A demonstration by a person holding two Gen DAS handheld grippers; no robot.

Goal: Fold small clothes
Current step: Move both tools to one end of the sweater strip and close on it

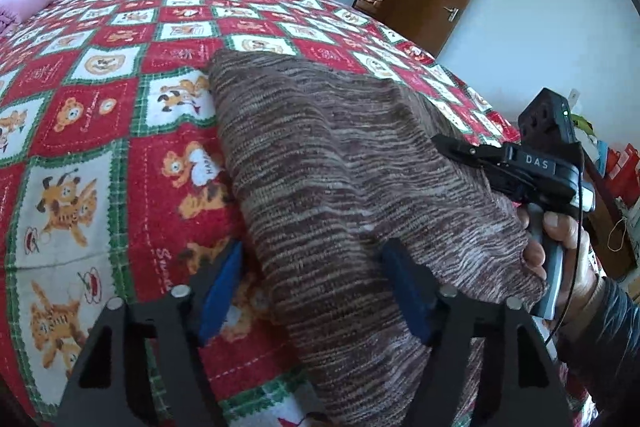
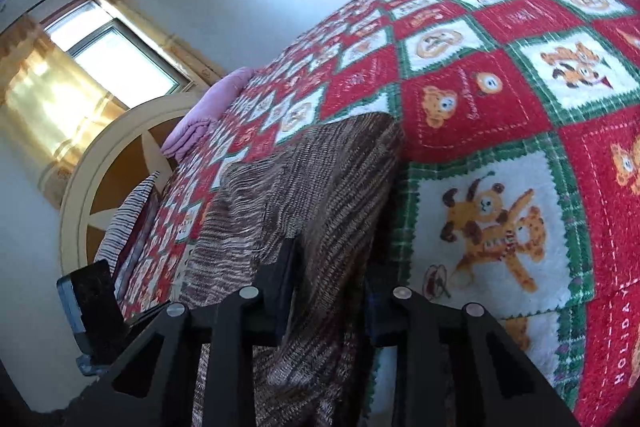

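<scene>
Both views are being lit by soft, bluish daylight. In the right wrist view the window [image 2: 120, 59] is being blown out, and the curtain [image 2: 52, 107] is glowing yellow. Straight lines are being bent by the fisheye, corners are being vignetted black, and slight blur is being shown across the bed [image 2: 520, 75].

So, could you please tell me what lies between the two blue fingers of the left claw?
In the left wrist view, the brown striped knit garment lies between the left claw's fingers, with a strip of red bear-print blanket showing beside it.
</scene>
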